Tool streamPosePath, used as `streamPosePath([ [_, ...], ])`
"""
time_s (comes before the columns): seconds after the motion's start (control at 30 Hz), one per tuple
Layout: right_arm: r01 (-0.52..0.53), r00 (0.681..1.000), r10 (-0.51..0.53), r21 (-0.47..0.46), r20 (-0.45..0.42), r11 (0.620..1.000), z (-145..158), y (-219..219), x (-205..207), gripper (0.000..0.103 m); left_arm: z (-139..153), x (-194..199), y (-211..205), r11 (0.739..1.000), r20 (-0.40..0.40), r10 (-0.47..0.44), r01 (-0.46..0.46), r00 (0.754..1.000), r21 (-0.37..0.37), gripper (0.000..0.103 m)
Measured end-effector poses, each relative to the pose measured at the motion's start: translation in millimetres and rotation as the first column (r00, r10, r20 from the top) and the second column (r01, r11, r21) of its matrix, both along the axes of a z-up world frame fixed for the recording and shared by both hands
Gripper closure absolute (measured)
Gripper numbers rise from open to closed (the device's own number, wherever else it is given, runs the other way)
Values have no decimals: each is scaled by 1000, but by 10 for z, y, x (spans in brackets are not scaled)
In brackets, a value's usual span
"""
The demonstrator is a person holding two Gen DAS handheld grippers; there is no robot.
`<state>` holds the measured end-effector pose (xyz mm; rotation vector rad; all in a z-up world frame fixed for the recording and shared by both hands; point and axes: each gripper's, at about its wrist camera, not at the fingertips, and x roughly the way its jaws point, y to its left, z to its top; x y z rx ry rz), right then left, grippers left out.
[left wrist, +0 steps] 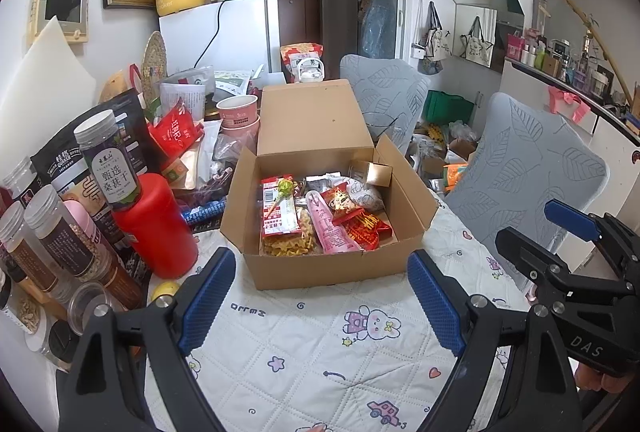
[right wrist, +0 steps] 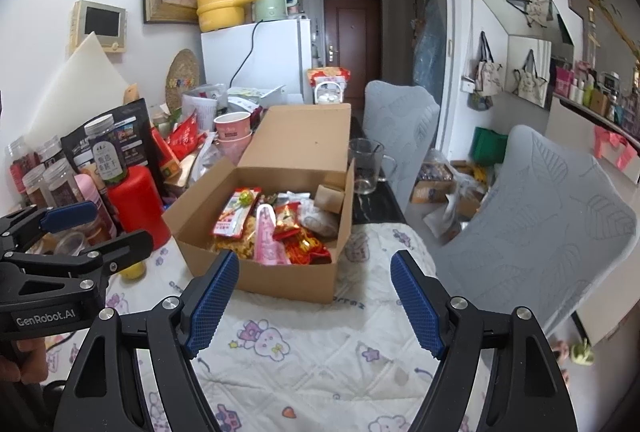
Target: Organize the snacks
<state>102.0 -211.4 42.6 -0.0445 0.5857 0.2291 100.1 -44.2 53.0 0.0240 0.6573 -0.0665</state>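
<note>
Tongs first: the left tongs (left wrist: 322, 296) hang with jaws spread wide and nothing between them, low over the near part of the table (left wrist: 320, 352), which wears a quilted cartoon cloth. The right tongs (right wrist: 314, 298) are likewise parted and empty, poised beside them over the same near edge. Just beyond both sits the open cardboard box (left wrist: 332, 264), lid flap standing up at its far side, packed with snacks: a red-and-white packet (left wrist: 280, 209) over yellow crisps on the left, a pink packet (left wrist: 330, 228) in the middle, red wrappers (left wrist: 366, 230) to the right. Loose goods crowd the table's left edge: a red canister (left wrist: 160, 228) touching the box's left side, jars (left wrist: 52, 232), and pouches farther back. The likely step is fetching another snack from that left pile. To do it well, I judge the left tongs should take a light pouch by its free edge, lift clear of the jars, and lower it flat into the box.
</note>
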Motion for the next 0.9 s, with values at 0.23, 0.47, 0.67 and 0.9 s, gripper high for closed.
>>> streamPosePath([
  [0.23,3,1000,-3,-1,-3,1000,-2,-8,0,24,7,-13,-6,1000,2,-2,2,1000,-1,14],
  [0.47,3,1000,-3,0,-5,1000,-4,-14,-4,24,15,-23,-6,1000,4,-5,5,1000,-2,14],
  [0.67,10,1000,-10,-6,-12,1000,-25,-8,-21,24,13,-28,-8,1000,0,-6,6,1000,-1,14],
  [0.9,11,1000,-11,-8,-16,1000,-27,-1,-20,24,7,-39,-16,1000,0,-12,12,1000,0,14],
])
